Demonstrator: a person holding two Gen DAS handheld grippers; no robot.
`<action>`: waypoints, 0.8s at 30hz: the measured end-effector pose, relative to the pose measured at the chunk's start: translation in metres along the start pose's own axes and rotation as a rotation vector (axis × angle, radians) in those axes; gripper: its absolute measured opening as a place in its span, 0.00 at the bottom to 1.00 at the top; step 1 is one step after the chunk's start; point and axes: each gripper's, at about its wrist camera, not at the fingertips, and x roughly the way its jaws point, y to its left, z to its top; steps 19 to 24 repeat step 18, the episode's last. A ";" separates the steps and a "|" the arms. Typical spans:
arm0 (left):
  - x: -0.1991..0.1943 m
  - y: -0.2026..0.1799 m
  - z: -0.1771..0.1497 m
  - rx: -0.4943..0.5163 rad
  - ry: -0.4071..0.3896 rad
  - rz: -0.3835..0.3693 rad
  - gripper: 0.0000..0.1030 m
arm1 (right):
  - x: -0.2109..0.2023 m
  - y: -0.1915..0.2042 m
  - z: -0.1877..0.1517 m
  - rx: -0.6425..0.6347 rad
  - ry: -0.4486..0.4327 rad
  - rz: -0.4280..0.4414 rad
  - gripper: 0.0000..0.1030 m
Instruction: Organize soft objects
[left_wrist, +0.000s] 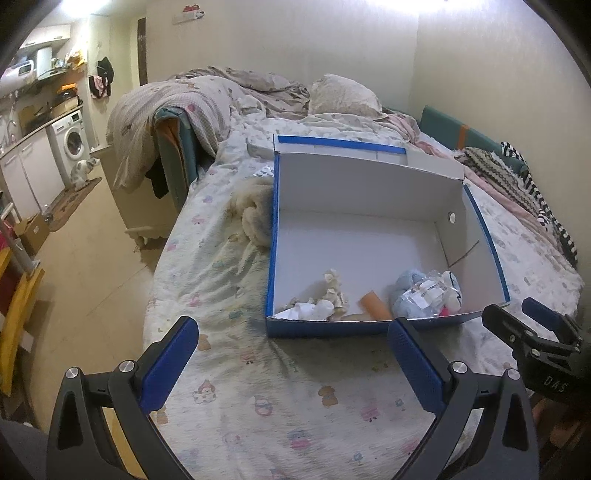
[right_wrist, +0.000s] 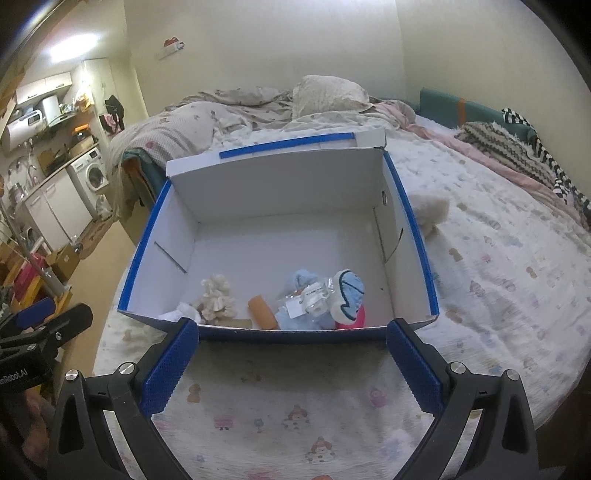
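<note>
Small bedroom with a kitchen corner at far left: washing machine under the counter, a cat on the mat before it, cream walls behind. Across the middle, a bed under a pale cartoon-print sheet, rumpled quilt and pillow at the head, striped knitwear along the right edge.

On the sheet, a blue-and-white cardboard box, lid flap folded back toward the headboard. Inside, bunched along the near wall from left to right: cream plush toy, orange roll lying flat with its long axis running obliquely toward the near wall, light-blue soft bundle partly under a clear labelled bag, printing too small to read, and a pink item mostly hidden. Outside the box against its side wall, a fluffy cream plush, partly cut off by the box.

Left gripper low over the sheet before the box, jaws wide apart, empty. Right gripper beside it, likewise spread and empty
</note>
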 end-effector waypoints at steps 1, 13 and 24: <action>0.000 0.000 0.000 0.001 0.000 0.001 0.99 | 0.000 -0.001 0.000 0.003 0.001 -0.002 1.00; 0.001 0.004 -0.001 -0.019 0.007 -0.005 0.99 | -0.002 -0.001 0.000 0.000 -0.005 -0.007 1.00; 0.002 0.004 -0.001 -0.012 0.010 -0.017 0.99 | -0.001 -0.001 0.001 0.005 -0.004 -0.007 1.00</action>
